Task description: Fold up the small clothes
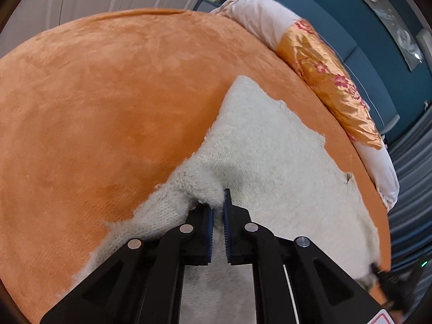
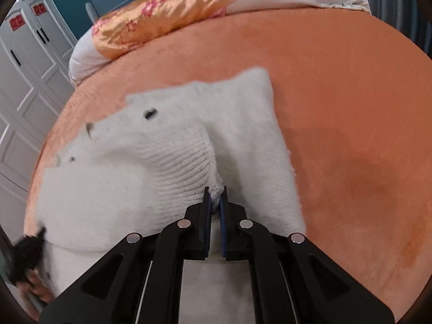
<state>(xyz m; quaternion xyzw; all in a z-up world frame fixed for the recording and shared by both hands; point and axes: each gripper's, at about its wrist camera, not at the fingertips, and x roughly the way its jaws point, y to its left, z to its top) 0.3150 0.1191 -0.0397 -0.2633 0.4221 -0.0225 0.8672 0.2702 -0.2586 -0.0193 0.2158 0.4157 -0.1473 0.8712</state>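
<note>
A white fluffy knit garment (image 1: 264,156) lies spread on an orange bedspread (image 1: 108,102). My left gripper (image 1: 217,202) is shut on a pinched fold of its ribbed edge. In the right wrist view the same garment (image 2: 167,140) shows small dark buttons, and my right gripper (image 2: 215,198) is shut on another ribbed fold of it. The right gripper shows at the lower right edge of the left wrist view (image 1: 394,283). The left gripper shows blurred at the lower left edge of the right wrist view (image 2: 27,248).
A quilt with an orange floral satin panel (image 1: 329,81) lies along the far edge of the bed, and it also shows in the right wrist view (image 2: 167,13). White wardrobe doors (image 2: 24,75) stand at the left. A blue headboard wall (image 1: 351,21) is behind.
</note>
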